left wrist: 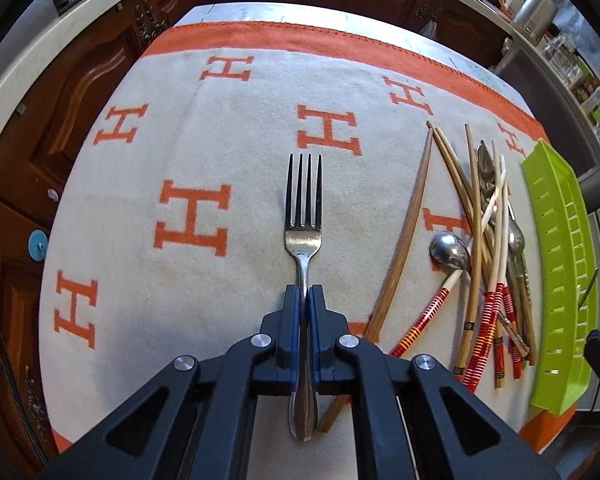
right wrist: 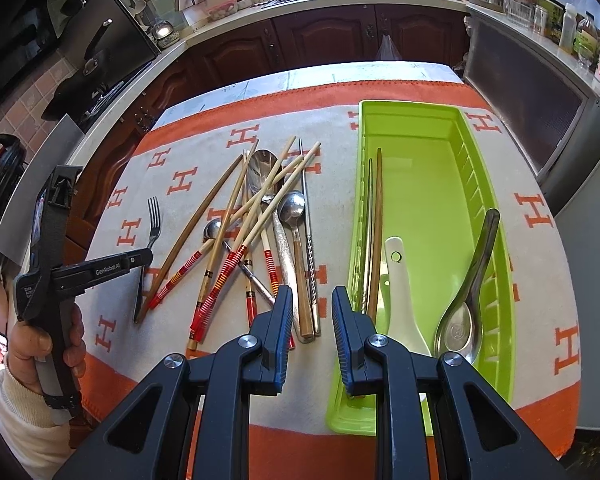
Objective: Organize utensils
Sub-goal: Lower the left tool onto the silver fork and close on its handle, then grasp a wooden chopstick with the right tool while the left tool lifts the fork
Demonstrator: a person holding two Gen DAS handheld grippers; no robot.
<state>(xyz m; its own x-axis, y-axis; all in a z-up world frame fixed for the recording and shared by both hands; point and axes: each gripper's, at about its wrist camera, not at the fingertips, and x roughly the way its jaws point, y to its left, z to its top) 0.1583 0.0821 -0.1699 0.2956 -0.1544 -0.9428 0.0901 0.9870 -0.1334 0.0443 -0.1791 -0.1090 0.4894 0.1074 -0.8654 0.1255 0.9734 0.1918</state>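
Note:
My left gripper (left wrist: 304, 290) is shut on the handle of a steel fork (left wrist: 303, 208), tines pointing away, just above the cloth; it also shows in the right wrist view (right wrist: 146, 256) holding the fork (right wrist: 153, 216). A pile of chopsticks and spoons (right wrist: 256, 224) lies mid-table, right of the fork (left wrist: 484, 248). The green utensil tray (right wrist: 428, 184) holds a white spoon (right wrist: 400, 292), a steel spoon (right wrist: 464, 312) and chopsticks (right wrist: 376, 232). My right gripper (right wrist: 312, 320) is open and empty, between the pile and the tray.
An orange and cream cloth (left wrist: 188, 160) with H marks covers the table. Dark wood cabinets (right wrist: 320, 40) and a cluttered counter run behind. A grey appliance (right wrist: 532, 92) stands to the right of the table.

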